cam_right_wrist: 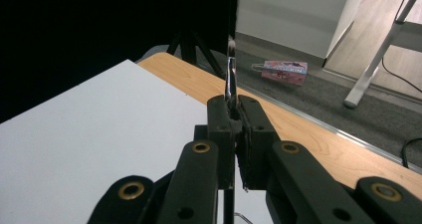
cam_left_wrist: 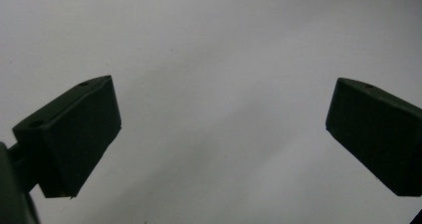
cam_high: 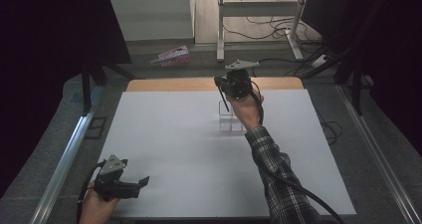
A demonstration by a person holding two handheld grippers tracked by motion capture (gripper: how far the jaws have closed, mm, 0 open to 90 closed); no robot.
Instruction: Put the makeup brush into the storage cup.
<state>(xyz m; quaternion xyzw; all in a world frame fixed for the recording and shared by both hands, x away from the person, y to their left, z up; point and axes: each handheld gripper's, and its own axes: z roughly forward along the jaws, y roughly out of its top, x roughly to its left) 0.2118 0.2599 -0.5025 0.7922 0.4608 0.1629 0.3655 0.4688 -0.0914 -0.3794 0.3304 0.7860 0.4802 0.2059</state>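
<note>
Thin black pen (cam_right_wrist: 231, 77) upright, pinched between right gripper (cam_right_wrist: 238, 115) jaws.

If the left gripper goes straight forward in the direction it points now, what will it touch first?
Most likely the white table surface. Between the open jaws of the left gripper its own view has just bare white surface. In the high view it points right, low along the table; depth is unclear.
</note>
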